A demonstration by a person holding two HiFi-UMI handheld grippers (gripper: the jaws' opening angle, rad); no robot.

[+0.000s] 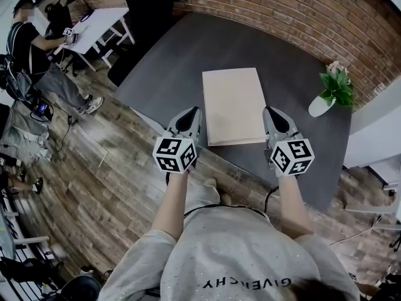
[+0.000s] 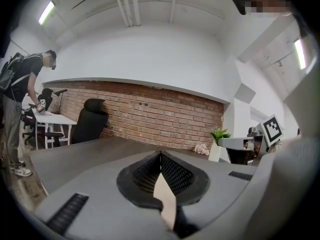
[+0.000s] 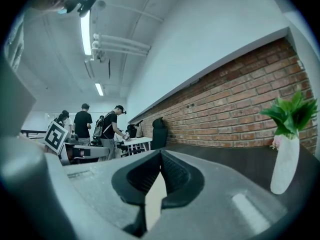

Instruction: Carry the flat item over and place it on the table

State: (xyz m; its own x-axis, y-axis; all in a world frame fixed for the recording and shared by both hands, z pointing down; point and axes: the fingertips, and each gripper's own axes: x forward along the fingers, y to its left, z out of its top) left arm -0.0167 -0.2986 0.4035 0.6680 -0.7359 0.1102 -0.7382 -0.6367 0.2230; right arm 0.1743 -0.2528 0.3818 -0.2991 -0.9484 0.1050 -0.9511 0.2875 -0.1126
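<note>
1. Left gripper (image 1: pixel 190 119) and right gripper (image 1: pixel 274 116) sit at each side of the flat board (image 1: pixel 234 105). The board is right between them, over the dark table (image 1: pixel 156 61).
2. Left gripper view: the jaws are pinched tight on the board's thin edge.
3. Right gripper view: the jaws are pinched tight on the other edge.

Red brick wall (image 1: pixel 282 11) runs right along the far side, and above it a plain white wall (image 2: pixel 150 59) climbs to a white ceiling. Long strip lights (image 3: pixel 86 31) are glowing up there, with pale pipes (image 2: pixel 127 4) running beside them. Down below, a weathered wooden plank floor (image 1: pixel 106 187), all greys and browns. A big dark grey table (image 1: pixel 156 68) sits up against the brick. Over in the corner there's a small white desk (image 1: pixel 103 21) on thin legs, with a black high-backed office chair (image 2: pixel 91 119) just beside it.
</note>
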